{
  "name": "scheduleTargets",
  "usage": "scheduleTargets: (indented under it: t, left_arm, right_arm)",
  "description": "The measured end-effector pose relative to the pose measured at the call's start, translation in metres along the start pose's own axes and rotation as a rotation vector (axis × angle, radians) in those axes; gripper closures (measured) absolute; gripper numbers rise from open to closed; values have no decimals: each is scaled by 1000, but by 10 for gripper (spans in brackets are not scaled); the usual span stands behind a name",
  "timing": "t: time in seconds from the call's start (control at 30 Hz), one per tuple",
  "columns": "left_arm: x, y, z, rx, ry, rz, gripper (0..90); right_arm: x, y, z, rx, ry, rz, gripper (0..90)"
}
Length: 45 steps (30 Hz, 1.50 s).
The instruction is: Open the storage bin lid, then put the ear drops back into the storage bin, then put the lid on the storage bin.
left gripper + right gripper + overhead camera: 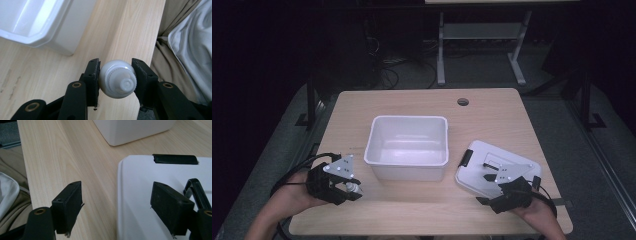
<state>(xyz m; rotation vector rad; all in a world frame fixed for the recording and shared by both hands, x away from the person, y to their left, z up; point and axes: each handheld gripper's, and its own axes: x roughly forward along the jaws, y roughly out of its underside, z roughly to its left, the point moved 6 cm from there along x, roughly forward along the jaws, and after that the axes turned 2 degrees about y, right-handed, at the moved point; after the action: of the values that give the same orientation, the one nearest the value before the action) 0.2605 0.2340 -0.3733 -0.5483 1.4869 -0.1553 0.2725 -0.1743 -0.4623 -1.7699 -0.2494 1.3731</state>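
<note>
At a pale wooden table [422, 210], we hold our left tool [353, 189] closed on a small white bottle [117, 78], its ribbed screw cap facing the left gripper view and its round body pinched squarely between the two black pads, clear of the wood near the table's near edge. The grip sits on the bottle's widest part, which we judge keeps it from slipping or rolling while it is carried. Just beside it, toward the table's middle, the open white bin [408, 148] stands empty with its mouth up, the likely destination for the bottle; its place at the centre puts it within reach of both hands. The bin's white lid [492, 167], with black latches [175, 159] at its edges, lies flat on the table to the right of the bin, set aside so the opening stays free. Our right tool [116, 207] hangs over the lid's near corner with its jaws spread wide and nothing between them, one pad above the lid and the other above bare wood, apparently waiting to take the lid once the bottle is in. The step in hand, as we read it, is carrying the bottle over the bin's rim.
</note>
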Motion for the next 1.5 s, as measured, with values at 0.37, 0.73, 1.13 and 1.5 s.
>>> scheduleTargets:
  t: [0.37, 0.73, 1.13, 1.5]
  left_arm:
    - [-14, -7, 6, -1, -12, -11, 600]
    - [-24, -17, 16, -2, -14, -10, 600]
    - [-32, -34, 29, 1, -19, -30, 600]
    - [-34, -46, 45, -12, -22, -27, 600]
  right_arm:
    - [1, 0, -1, -5, 2, 5, 249]
    - [1, 1, -1, -2, 3, 6, 249]
    - [-3, 5, -4, 10, 13, 3, 249]
    - [-1, 6, -5, 13, 4, 20, 248]
